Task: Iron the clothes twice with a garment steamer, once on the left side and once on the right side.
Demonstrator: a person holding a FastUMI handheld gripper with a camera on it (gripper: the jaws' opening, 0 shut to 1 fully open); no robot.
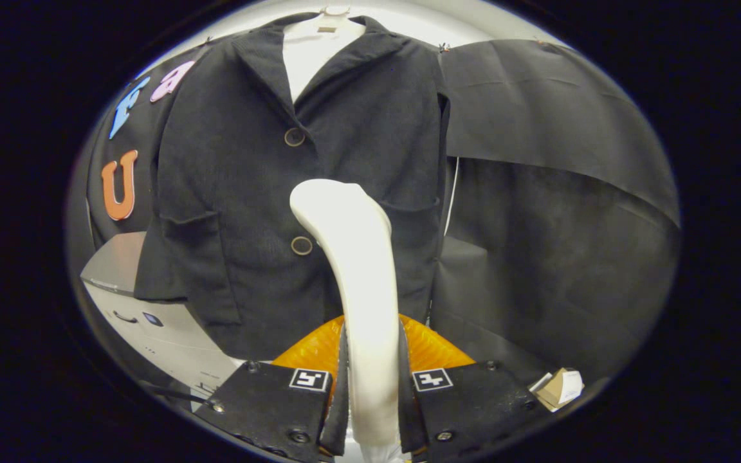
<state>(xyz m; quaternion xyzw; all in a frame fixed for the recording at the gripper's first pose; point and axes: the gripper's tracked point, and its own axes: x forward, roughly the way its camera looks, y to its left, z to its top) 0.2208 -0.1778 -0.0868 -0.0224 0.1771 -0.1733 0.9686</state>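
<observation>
The tool (370,386) grips a smooth, curved white steamer (354,257) at lower centre, its head against a dark, coarse-woven jacket (248,193) hanging from the frame's top centre.

- The jacket (267,212) is black, with dark round buttons (294,137).
- Under its collar, a white shirt (309,54).
- The garment steamer (361,276) is cream-white.
- Behind its handle, a ribbed orange part (312,350).

A hanger (334,18) carries the dark jacket (248,193) (buttoned, over a white shirt (303,54)) against the booth's cloth wall
</observation>
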